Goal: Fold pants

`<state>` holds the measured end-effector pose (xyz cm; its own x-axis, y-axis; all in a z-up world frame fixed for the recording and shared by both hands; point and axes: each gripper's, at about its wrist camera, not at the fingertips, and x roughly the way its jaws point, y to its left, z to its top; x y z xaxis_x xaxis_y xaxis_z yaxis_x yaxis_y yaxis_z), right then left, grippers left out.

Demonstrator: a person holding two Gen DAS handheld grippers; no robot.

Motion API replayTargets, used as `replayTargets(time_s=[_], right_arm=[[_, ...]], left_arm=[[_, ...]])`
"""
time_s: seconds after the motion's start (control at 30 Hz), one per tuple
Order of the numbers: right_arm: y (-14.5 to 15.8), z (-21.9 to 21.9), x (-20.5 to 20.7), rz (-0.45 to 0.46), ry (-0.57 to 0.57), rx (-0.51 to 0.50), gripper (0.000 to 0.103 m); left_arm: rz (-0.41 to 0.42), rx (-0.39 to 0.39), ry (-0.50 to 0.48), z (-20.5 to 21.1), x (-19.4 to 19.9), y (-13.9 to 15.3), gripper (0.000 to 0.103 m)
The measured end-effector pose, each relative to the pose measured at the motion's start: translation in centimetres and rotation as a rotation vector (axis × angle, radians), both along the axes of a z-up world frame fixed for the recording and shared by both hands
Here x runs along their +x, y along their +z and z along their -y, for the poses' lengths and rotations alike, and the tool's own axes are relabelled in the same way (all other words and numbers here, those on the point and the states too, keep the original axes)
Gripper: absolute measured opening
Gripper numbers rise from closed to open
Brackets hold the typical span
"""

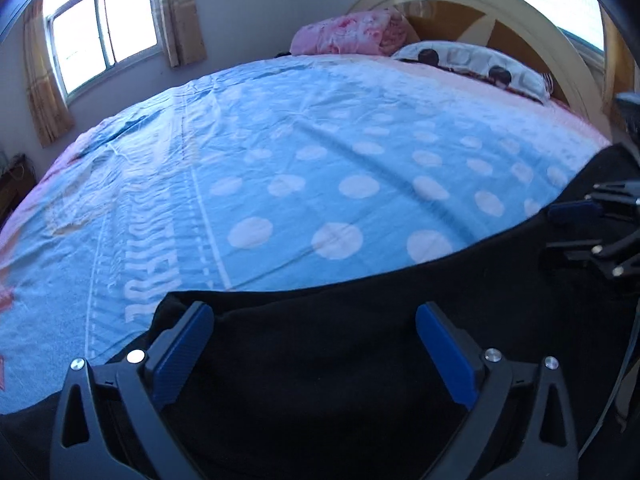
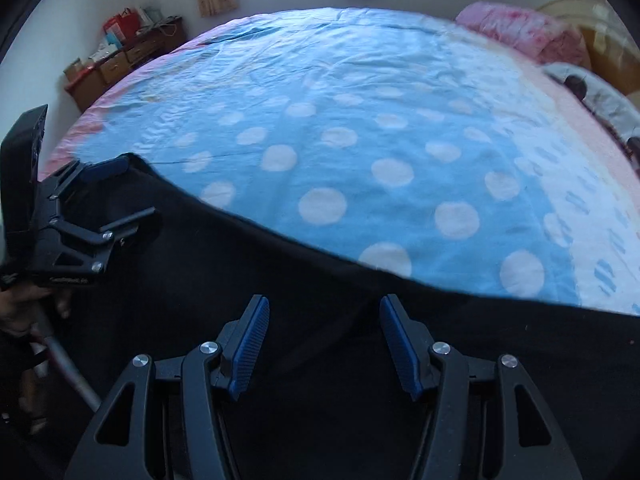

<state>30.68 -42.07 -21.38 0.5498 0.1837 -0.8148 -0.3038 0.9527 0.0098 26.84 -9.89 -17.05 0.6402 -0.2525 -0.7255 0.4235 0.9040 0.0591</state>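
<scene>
My left gripper [image 1: 314,316] is a black moulded frame with two angled fingers, each faced with a ribbed blue pad [image 1: 182,356]. Round silver screws [image 1: 135,356] sit at the pivots, and triangular cut-outs lighten the outer arms. My right gripper [image 2: 320,312] is built the same way: black linkage, blue grooved pads [image 2: 250,346], silver screw heads [image 2: 440,348]. Seen from the right wrist, the left gripper carries small pale lettering on its black body, too small to read, and a grey metal handle [image 2: 68,364] runs down behind it from my hand [image 2: 24,312].
</scene>
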Motion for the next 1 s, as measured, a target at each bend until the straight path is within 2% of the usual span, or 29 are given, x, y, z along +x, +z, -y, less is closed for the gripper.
replayTargets(time_s=[0.07, 0.17, 0.3, 0.53, 0.6, 0.7, 0.83, 1.0], right_arm=[[0.1, 0.6, 0.4, 0.001, -0.015, 0.018, 0.06], [2.0, 3.0, -0.8, 0.004, -0.078, 0.135, 0.059], [4.4, 8.8, -5.9, 0.063, -0.204, 0.251, 0.059], [5.4, 22.9, -16.2, 0.124, -0.641, 0.45, 0.059], [5.1, 25.9, -17.8, 0.138, -0.762, 0.467, 0.059], [3.9, 30.0, -19.0, 0.147, -0.877, 0.605, 0.06], [2.3, 32.0, -18.5, 0.145, -0.883, 0.751, 0.059], [1.2, 32.9, -17.8, 0.14, -0.877, 0.836, 0.059]], left_arm=[[0.008, 0.003, 0.008, 0.0, -0.4, 0.5, 0.103], [0.031, -0.043, -0.011, 0.3, -2.3, 2.0, 0.103], [0.044, -0.101, -0.073, 2.3, -4.9, 3.2, 0.103], [0.044, -0.127, -0.235, 8.6, -7.3, 3.3, 0.103], [0.036, -0.126, -0.269, 10.7, -7.8, 3.5, 0.103], [0.038, -0.119, -0.306, 13.1, -8.1, 3.2, 0.103], [0.008, -0.08, -0.292, 14.5, -7.7, 1.6, 0.103], [-0.025, -0.064, -0.275, 14.4, -7.4, 0.0, 0.103]])
